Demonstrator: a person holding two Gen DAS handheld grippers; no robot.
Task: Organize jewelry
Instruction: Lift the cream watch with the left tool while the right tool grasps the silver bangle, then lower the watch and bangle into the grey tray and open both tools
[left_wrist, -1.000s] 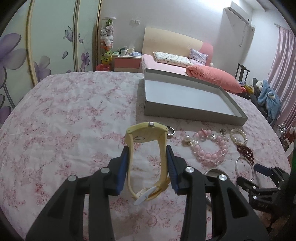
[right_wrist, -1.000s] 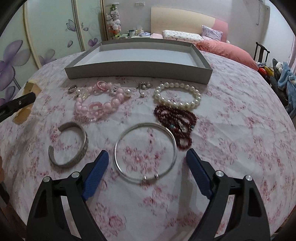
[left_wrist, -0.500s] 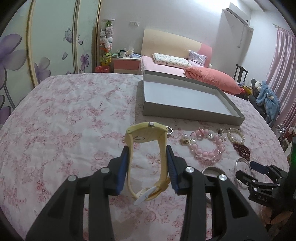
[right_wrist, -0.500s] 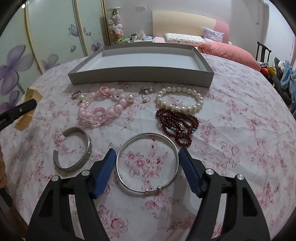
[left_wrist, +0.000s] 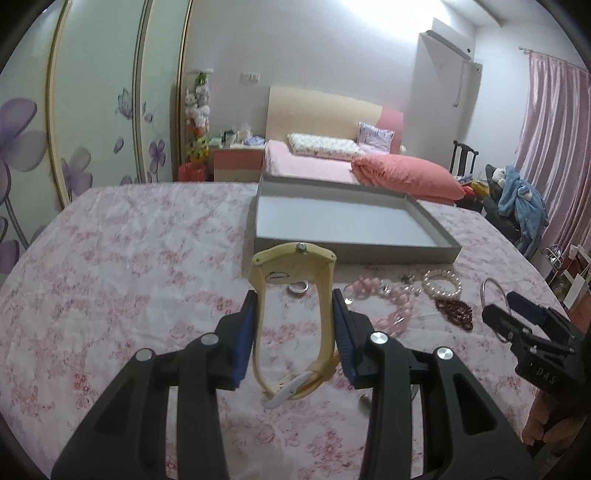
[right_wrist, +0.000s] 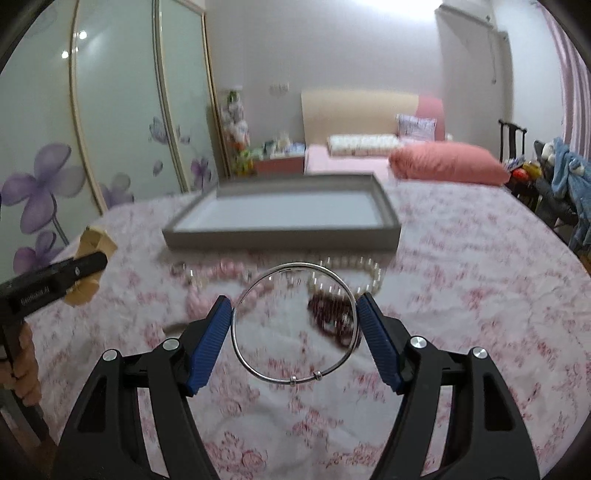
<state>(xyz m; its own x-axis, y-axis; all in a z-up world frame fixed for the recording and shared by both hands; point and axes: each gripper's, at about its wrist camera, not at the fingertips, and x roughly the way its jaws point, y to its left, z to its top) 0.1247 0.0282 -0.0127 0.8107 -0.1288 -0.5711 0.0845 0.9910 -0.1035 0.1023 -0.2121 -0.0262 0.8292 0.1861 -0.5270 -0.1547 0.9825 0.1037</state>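
Note:
My left gripper (left_wrist: 293, 332) is shut on a cream-yellow watch (left_wrist: 293, 273) and holds it above the floral cloth. My right gripper (right_wrist: 295, 332) is shut on a thin silver bangle (right_wrist: 291, 378), lifted off the cloth; it also shows in the left wrist view (left_wrist: 487, 291). The empty grey tray (left_wrist: 354, 249) (right_wrist: 280, 240) lies beyond. A pink bead bracelet (left_wrist: 397, 314), a pearl bracelet (left_wrist: 441, 286) (right_wrist: 369, 267), dark red beads (left_wrist: 456, 312) (right_wrist: 332, 325) and a small ring (left_wrist: 298, 287) lie in front of the tray.
The table has a pink floral cloth (left_wrist: 129, 258). A bed with a pink pillow (left_wrist: 402, 175) stands behind, a wardrobe with flower doors (left_wrist: 92, 110) at left, a chair with clothes (left_wrist: 517, 199) at right.
My right gripper closed on the silver bangle and lifted it off the cloth. Both grippers rose and tilted up. The left still holds the watch.

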